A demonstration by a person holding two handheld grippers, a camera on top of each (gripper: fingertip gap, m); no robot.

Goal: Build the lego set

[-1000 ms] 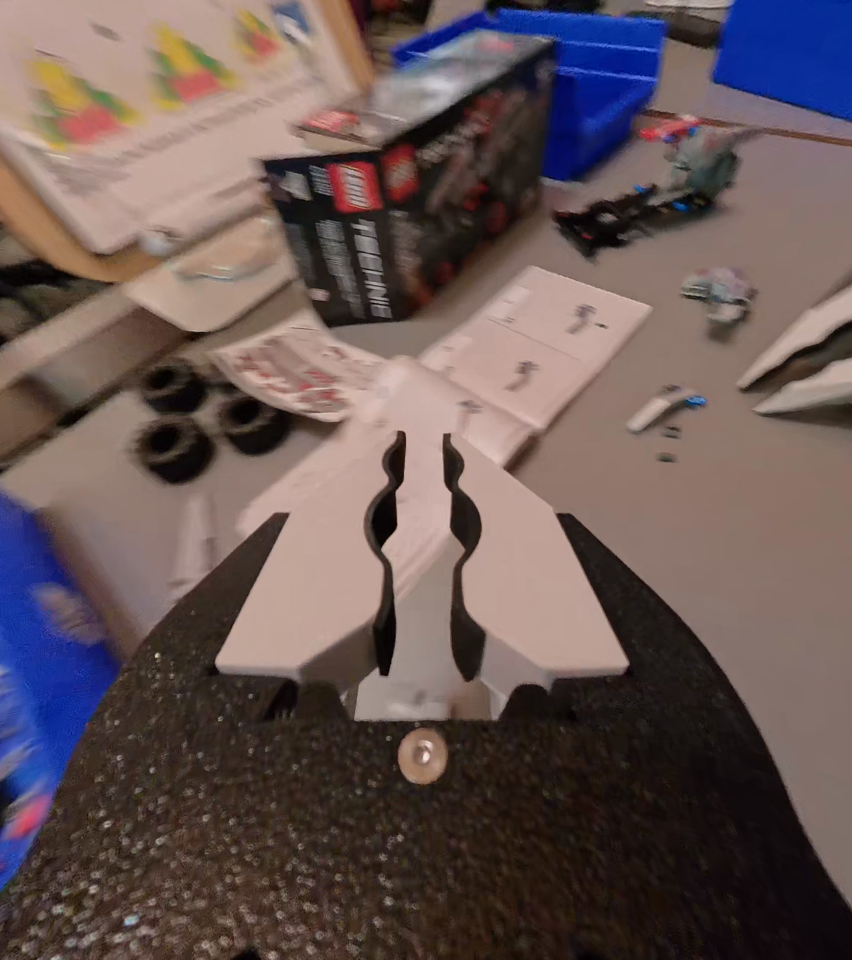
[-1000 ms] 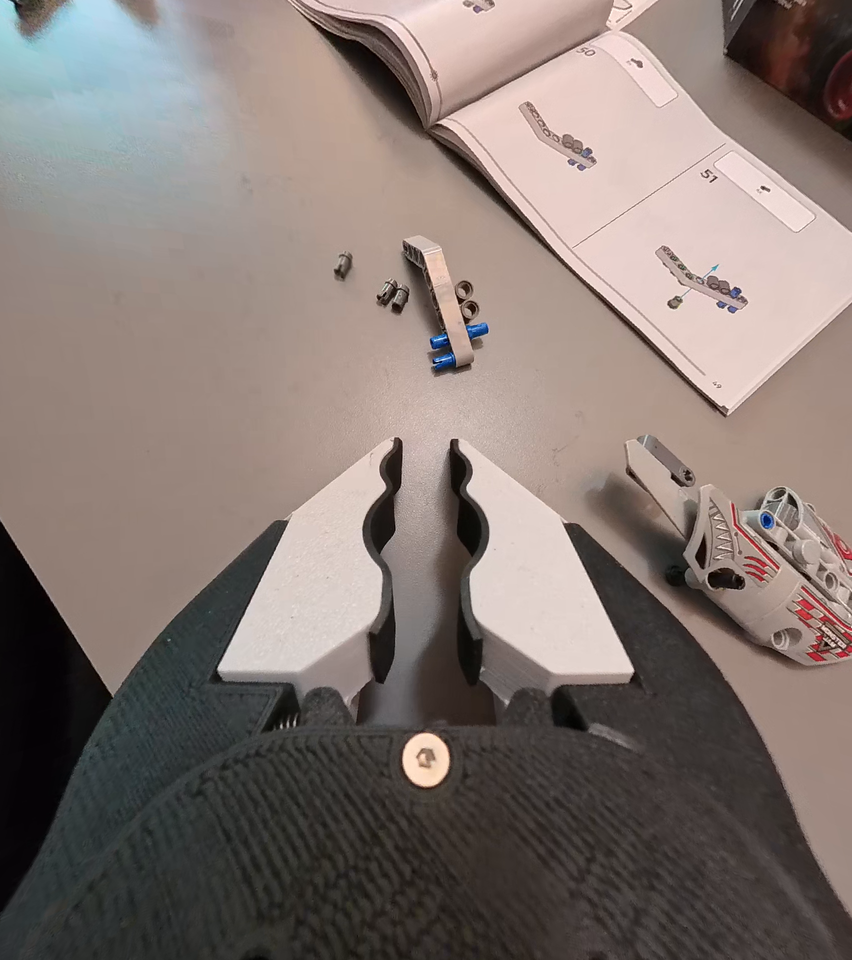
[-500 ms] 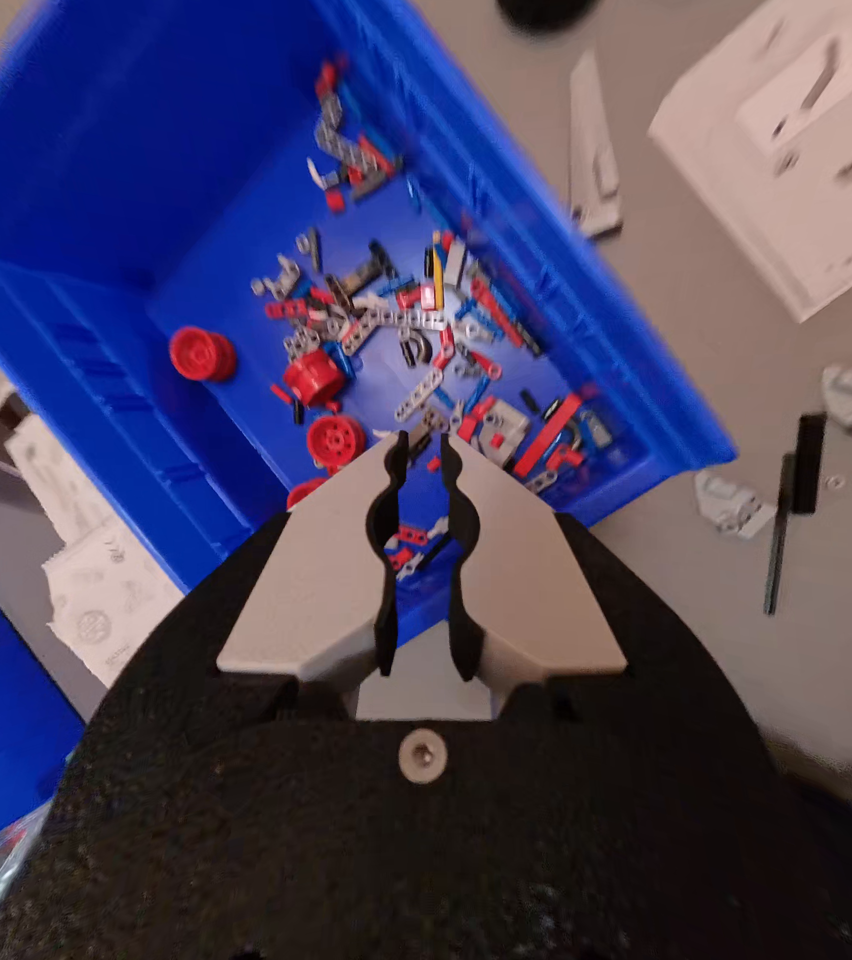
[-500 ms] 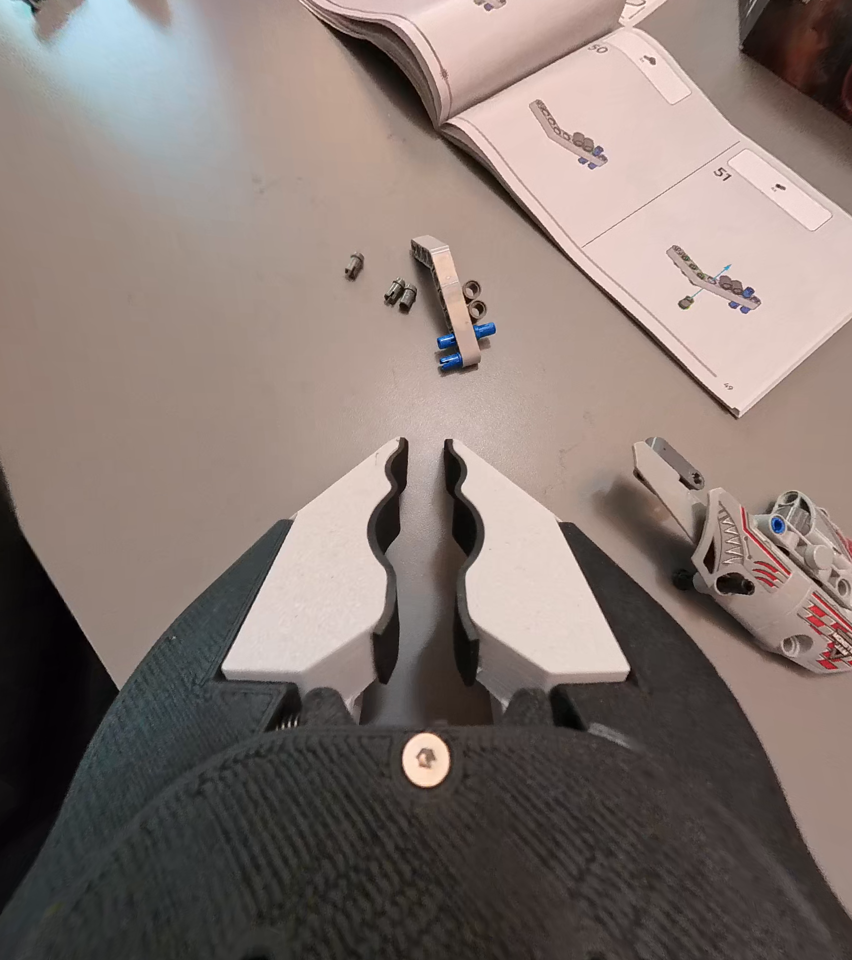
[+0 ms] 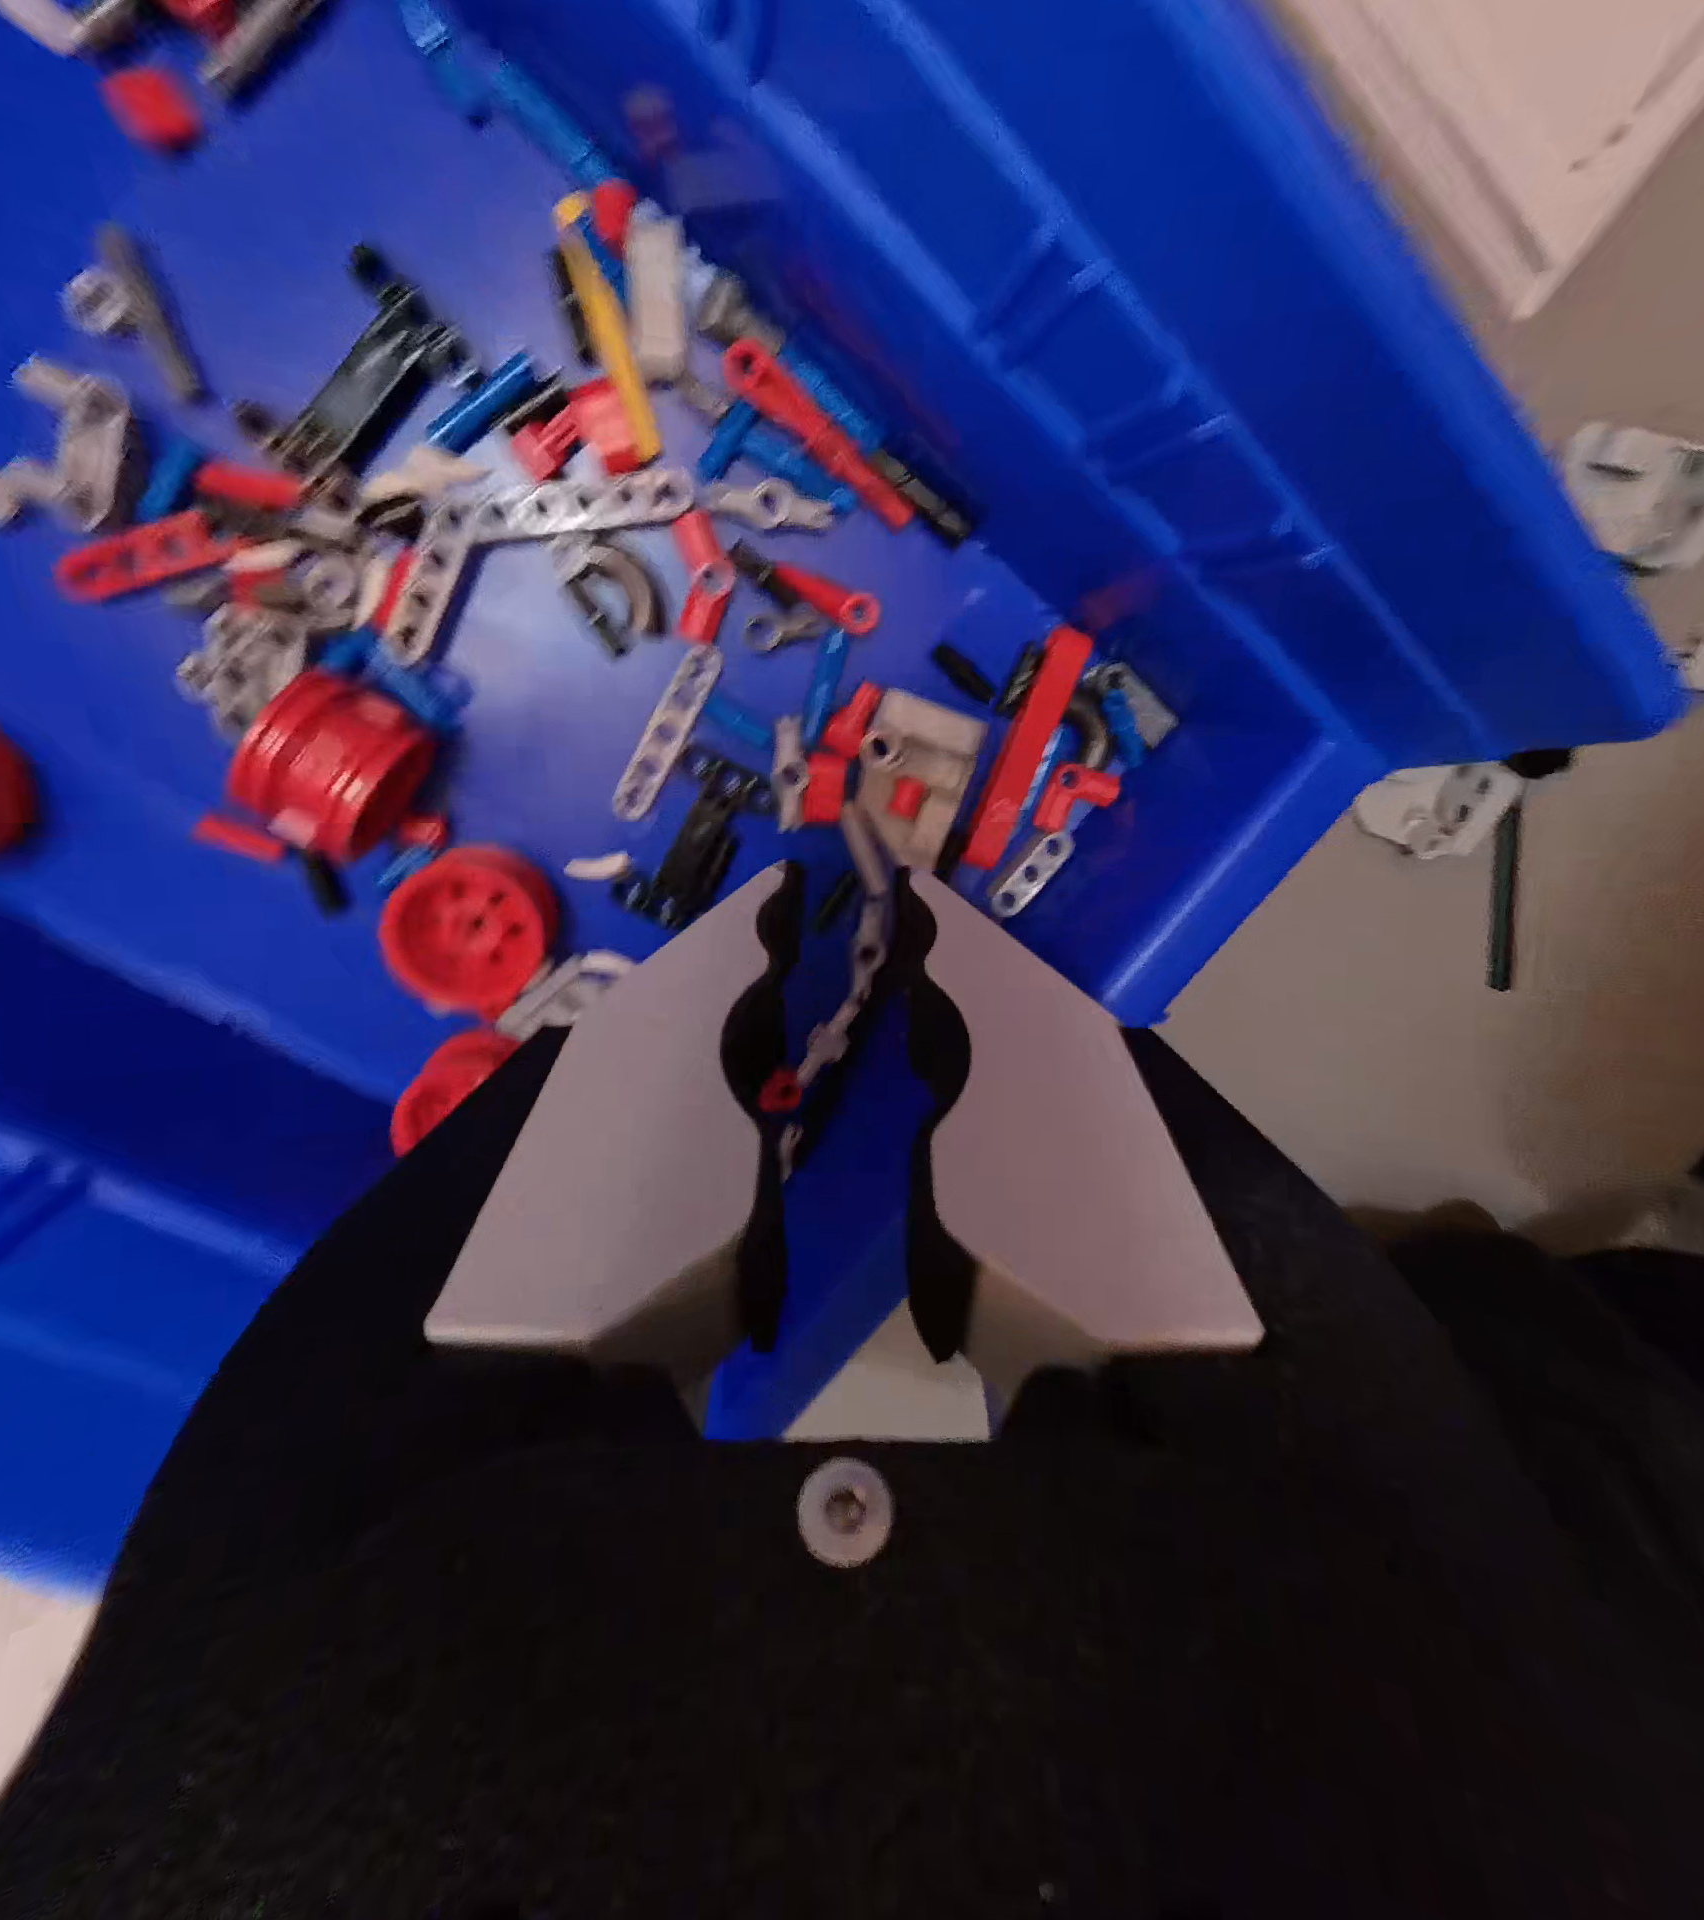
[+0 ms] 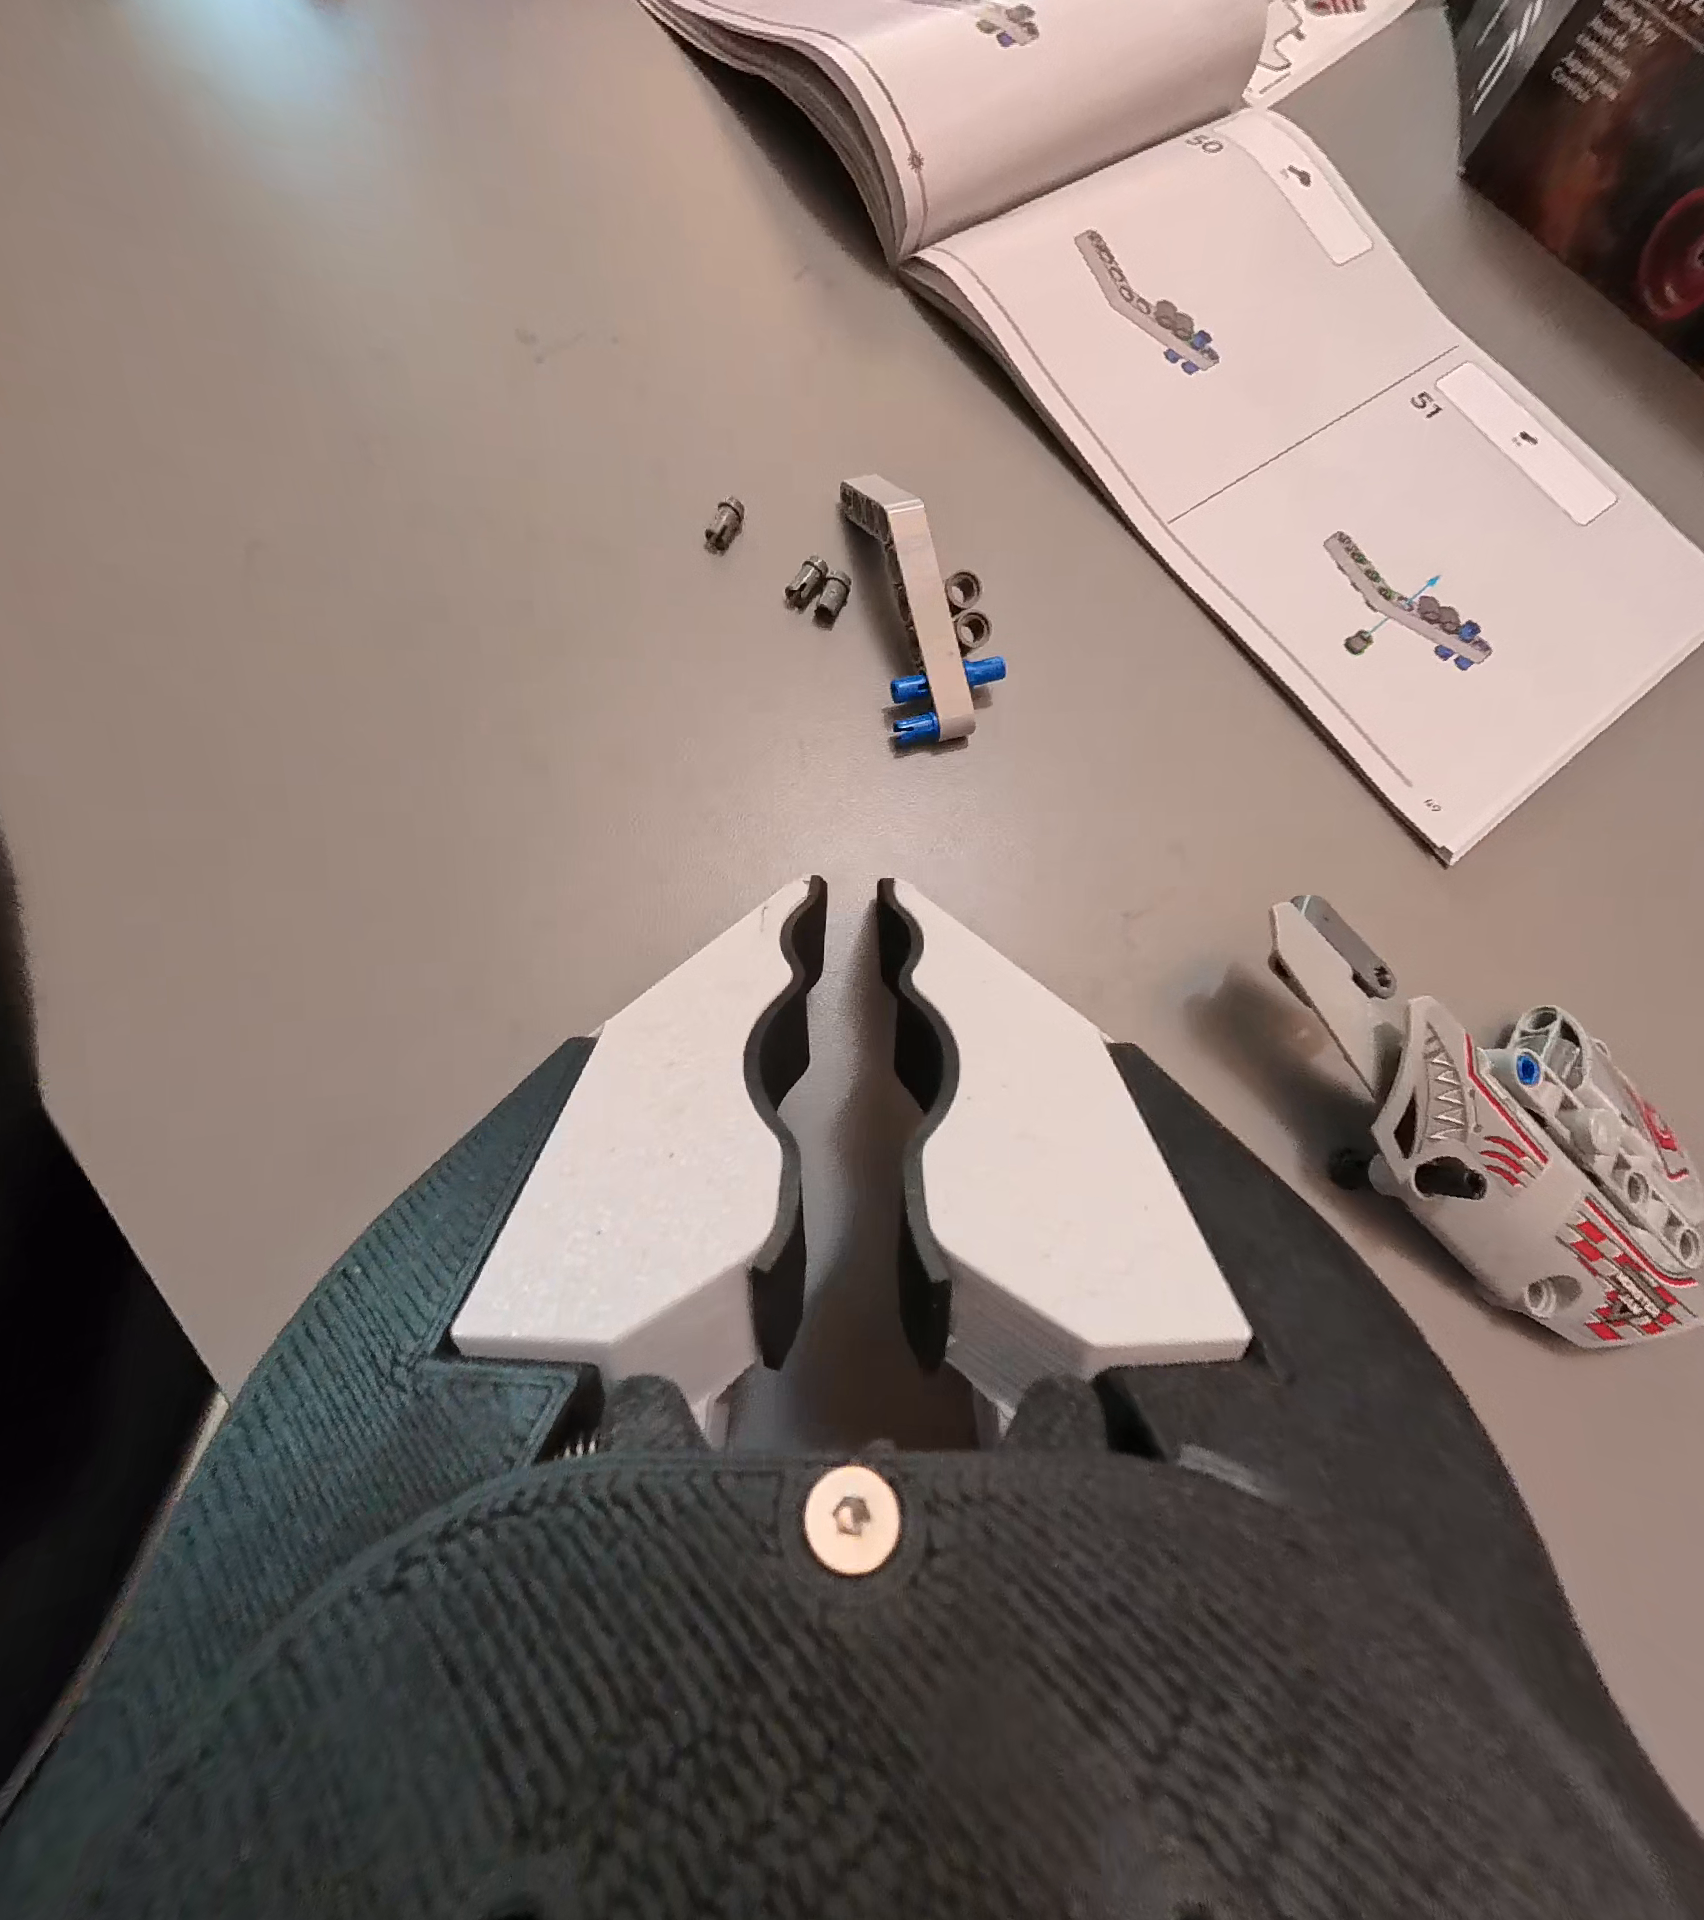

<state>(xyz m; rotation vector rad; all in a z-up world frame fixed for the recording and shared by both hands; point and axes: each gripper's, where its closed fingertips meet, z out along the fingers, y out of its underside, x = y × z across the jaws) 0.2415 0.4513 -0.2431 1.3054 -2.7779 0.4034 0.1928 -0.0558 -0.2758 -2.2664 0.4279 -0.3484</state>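
My left gripper is open and empty. It hovers over a blue bin of several loose Lego parts: red wheel hubs, red and grey beams, blue pins. A thin grey beam on the bin floor shows through the gap between the fingers. My right gripper is over the grey table with its jaws a narrow gap apart and nothing between them. Ahead of it lies a bent grey beam with blue pins, with small dark pins to its left.
An open instruction booklet lies at the far right, with the set's dark box behind it. A grey and red sub-assembly sits right of my right gripper. Beside the bin lie grey parts and a black axle. The gap from one gripper's tips to the other's is roughly 50 centimeters. The black axle lies some 20 centimeters from my left tips, 40 centimeters from my right tips.
My left gripper swung from facing the table and box to above the blue bin, then moved closer to the parts. My right gripper stayed almost still and its jaws narrowed slightly.
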